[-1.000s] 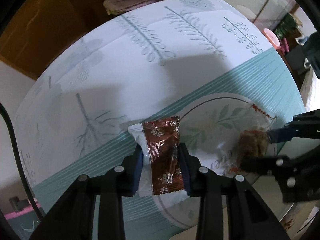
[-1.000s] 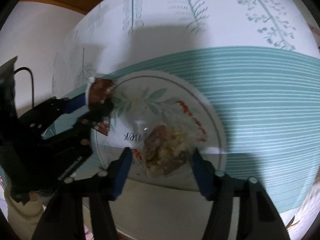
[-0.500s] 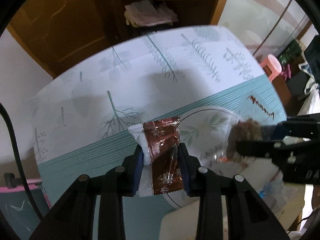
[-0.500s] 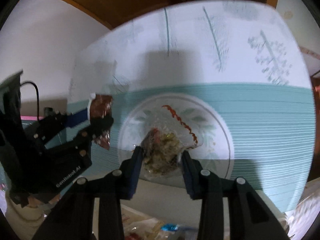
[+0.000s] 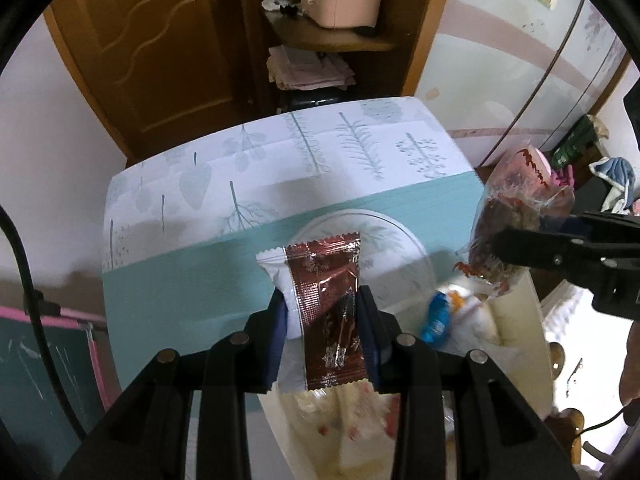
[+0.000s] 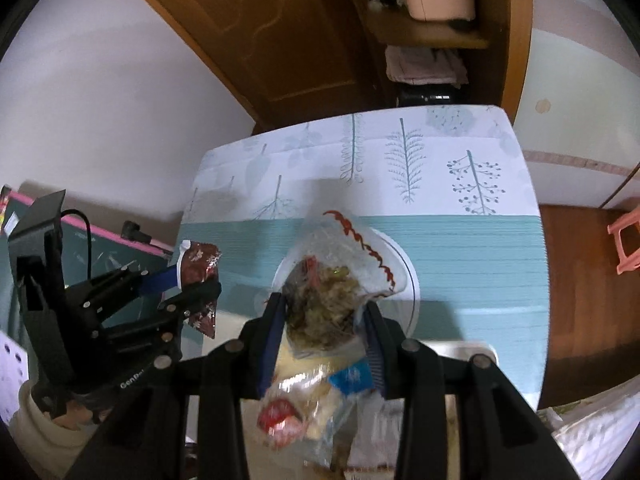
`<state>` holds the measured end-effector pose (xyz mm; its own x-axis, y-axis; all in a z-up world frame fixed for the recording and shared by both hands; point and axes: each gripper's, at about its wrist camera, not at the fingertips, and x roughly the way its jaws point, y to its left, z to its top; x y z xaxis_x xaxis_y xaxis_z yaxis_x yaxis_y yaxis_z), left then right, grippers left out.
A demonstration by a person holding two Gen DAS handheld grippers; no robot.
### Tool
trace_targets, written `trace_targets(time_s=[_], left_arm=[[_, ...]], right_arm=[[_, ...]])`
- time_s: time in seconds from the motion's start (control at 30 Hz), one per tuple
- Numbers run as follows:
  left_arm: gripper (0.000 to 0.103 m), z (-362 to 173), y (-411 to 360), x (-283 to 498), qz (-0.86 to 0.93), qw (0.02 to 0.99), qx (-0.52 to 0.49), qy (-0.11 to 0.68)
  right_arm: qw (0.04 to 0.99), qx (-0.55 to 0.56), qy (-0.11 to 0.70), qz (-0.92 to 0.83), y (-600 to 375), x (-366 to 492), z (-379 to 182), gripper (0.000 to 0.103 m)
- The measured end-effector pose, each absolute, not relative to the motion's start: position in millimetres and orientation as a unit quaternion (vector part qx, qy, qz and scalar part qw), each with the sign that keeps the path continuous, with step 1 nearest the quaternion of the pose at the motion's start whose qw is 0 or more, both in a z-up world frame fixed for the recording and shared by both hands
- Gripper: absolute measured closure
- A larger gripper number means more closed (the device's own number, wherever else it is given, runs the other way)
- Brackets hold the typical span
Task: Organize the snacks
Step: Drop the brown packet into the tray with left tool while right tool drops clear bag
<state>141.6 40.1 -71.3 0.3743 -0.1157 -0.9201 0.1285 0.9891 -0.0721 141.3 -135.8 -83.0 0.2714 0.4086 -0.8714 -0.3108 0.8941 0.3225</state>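
My left gripper is shut on a brown and white snack wrapper, held high above the table. The same wrapper shows at the left of the right wrist view, in the left gripper. My right gripper is shut on a clear bag with a brownish crumbly snack, also lifted off the table. In the left wrist view that bag hangs at the right, pinched by the right gripper. Below them a white plate with a leaf pattern lies on the teal band of the tablecloth.
A blurred heap of wrapped snacks lies under the grippers at the table's near edge. Behind the table are a wooden door and a shelf with a pink basket. A pink stool stands right, a pink-framed chalkboard left.
Both grippers have risen well above the plate, each carrying its snack. The right jaws, wide around the clear bag a second ago, have closed on it. The table now looks smaller and farther.
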Motion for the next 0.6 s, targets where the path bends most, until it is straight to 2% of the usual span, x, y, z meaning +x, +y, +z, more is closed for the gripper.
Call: trace_targets(time_s=[0.3, 0.6], left_arm=[[0.071, -52.3, 14.6, 68.8, -0.090, 0.839, 0.007, 0.537], [0.071, -64.2, 0.2, 13.9, -0.093, 0.832, 0.029, 0.547]], right_arm=[[0.815, -0.004, 0.530, 0.234, -154.0, 72.3, -56.4, 0.065], [0.803, -0.058, 0.546, 0.231, -164.2, 32.3, -73.9, 0.065]])
